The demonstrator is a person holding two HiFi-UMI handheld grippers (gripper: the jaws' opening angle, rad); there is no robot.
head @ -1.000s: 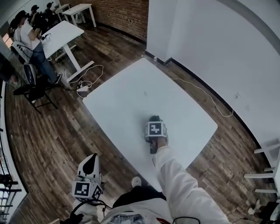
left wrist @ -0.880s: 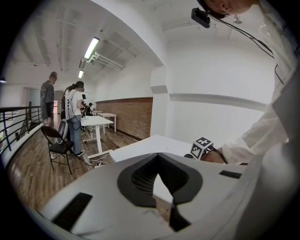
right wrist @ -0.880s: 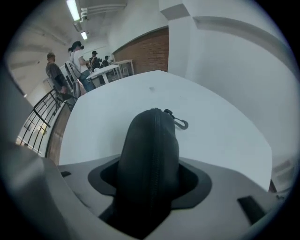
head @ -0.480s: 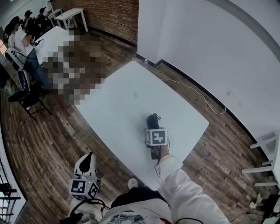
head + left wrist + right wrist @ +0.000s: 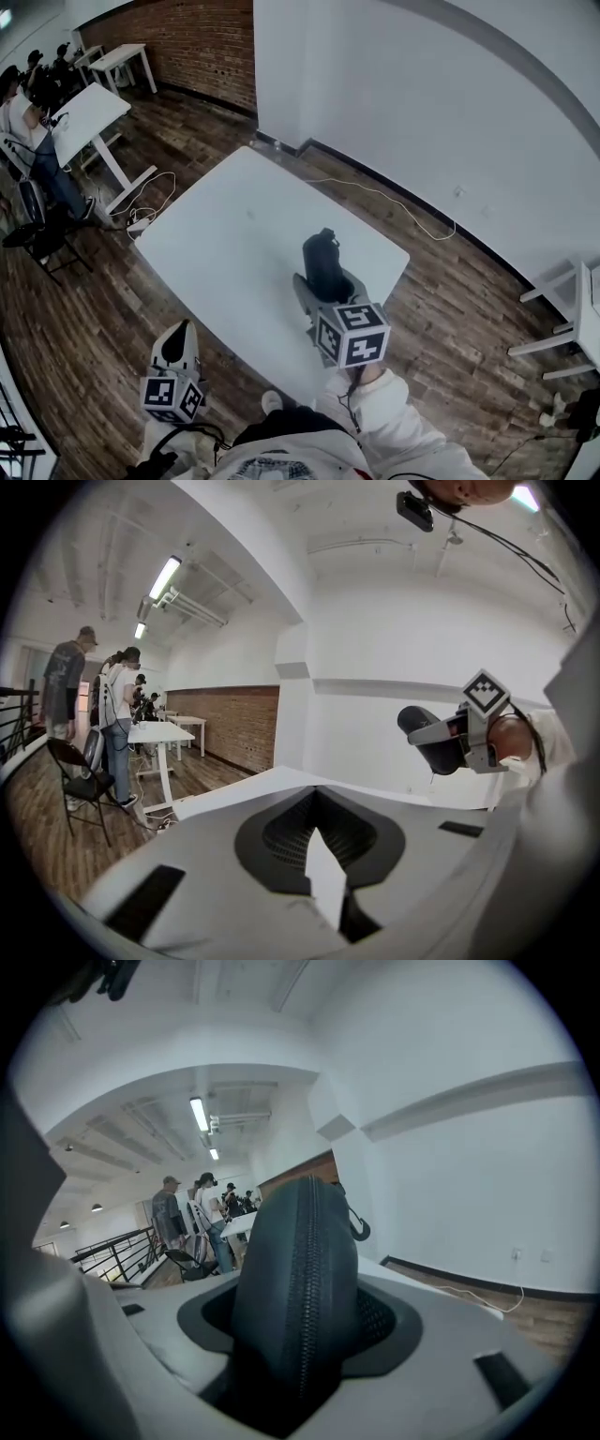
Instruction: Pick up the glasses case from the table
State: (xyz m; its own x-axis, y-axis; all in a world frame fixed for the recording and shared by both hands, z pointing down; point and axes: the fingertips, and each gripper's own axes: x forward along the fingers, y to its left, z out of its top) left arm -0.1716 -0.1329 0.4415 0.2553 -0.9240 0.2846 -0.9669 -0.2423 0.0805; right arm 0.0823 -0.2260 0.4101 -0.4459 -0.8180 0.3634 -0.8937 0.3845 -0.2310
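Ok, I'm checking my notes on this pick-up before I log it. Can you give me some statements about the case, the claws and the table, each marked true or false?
1. The glasses case is clamped in the right claw. True.
2. The case lies flat on the table. False: it is held in the air, clear of the table.
3. The left claw holds a second case. False: nothing is between its jaws.
4. The case's zipper faces the right gripper's camera. True.
5. The table top is dark wood. False: it is white; the floor is wood.
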